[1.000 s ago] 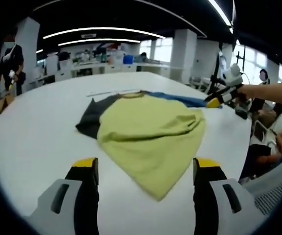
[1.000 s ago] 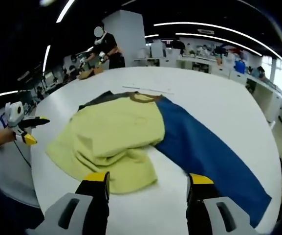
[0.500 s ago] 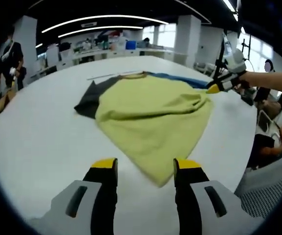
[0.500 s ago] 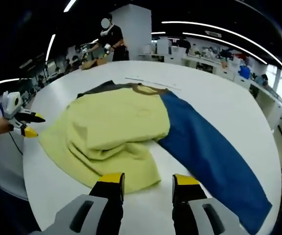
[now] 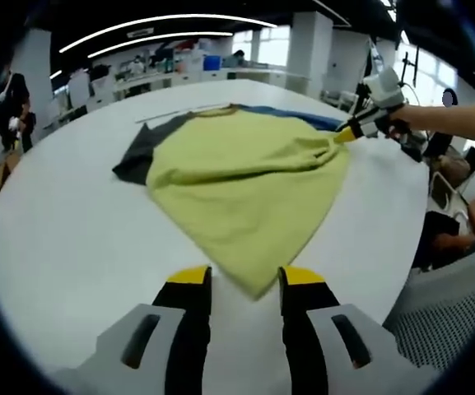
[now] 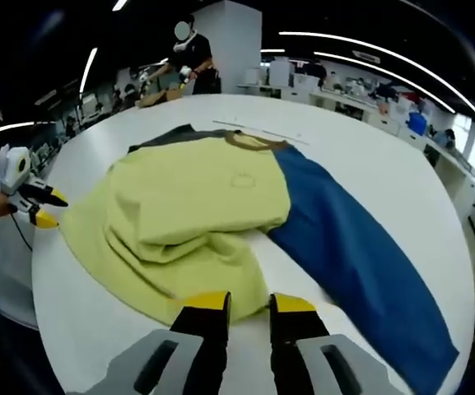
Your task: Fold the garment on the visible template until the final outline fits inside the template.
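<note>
Left gripper view, garment: a yellow-green fabric shirt with a dark grey sleeve and a blue sleeve [image 5: 245, 185] lies spread on the round white table [image 5: 64, 230], filling the centre of the frame; its nearest corner points down to the bottom centre.
Left gripper view, own tool: the left gripper [image 5: 241, 280] rises from the bottom centre, its yellow-tipped jaws narrowed around the shirt's near corner; whether they actually pinch the cloth cannot be told.
Left gripper view, other tool: the right gripper [image 5: 346, 134], held by a person's hand, sits at the upper right, its tips at the shirt's far bunched edge.
Right gripper view, garment: the shirt [image 6: 196, 206] lies in the middle of the frame on the table [image 6: 369, 156], the blue sleeve stretching to the lower right, the dark grey sleeve at the upper left.
Right gripper view, own tool: the right gripper [image 6: 248, 302] at the bottom centre has its jaws nearly together at the shirt's rumpled near edge; a grip cannot be confirmed.
Right gripper view, other tool: the left gripper [image 6: 46, 207] is at the left edge, beside the shirt's corner.
Background: people stand at desks in the upper left.
</note>
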`<state>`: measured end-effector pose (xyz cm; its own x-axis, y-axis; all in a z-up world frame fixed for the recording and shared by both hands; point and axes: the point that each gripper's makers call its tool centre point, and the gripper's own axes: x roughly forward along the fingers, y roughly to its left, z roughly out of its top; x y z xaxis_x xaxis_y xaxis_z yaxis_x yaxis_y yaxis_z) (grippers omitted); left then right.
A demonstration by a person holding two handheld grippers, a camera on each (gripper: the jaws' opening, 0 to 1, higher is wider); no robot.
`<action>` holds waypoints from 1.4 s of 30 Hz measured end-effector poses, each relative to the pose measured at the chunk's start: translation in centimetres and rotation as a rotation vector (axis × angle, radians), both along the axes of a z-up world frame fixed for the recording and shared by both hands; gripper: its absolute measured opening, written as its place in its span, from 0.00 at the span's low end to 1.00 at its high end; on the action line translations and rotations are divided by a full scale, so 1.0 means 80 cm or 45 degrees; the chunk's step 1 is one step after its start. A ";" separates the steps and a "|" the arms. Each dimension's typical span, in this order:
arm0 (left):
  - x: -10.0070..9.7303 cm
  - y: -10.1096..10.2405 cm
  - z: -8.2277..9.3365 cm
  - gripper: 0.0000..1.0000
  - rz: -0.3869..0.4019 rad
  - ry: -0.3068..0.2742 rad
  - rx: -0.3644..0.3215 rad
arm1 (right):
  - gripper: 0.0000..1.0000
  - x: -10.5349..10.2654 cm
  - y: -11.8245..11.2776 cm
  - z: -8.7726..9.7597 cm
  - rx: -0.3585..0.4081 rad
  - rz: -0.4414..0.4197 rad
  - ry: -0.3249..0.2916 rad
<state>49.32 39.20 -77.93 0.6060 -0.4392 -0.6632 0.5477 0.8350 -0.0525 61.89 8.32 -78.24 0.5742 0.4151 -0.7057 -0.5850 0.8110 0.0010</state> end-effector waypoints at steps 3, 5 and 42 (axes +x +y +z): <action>-0.001 0.000 -0.002 0.24 0.020 0.018 -0.015 | 0.11 0.001 -0.002 0.000 -0.002 -0.002 0.003; 0.000 0.000 -0.002 0.24 0.032 0.025 -0.026 | 0.09 0.002 -0.003 0.001 -0.006 -0.001 0.002; 0.003 0.014 0.004 0.01 0.200 0.116 -0.143 | 0.00 -0.019 -0.002 0.009 -0.043 0.046 0.008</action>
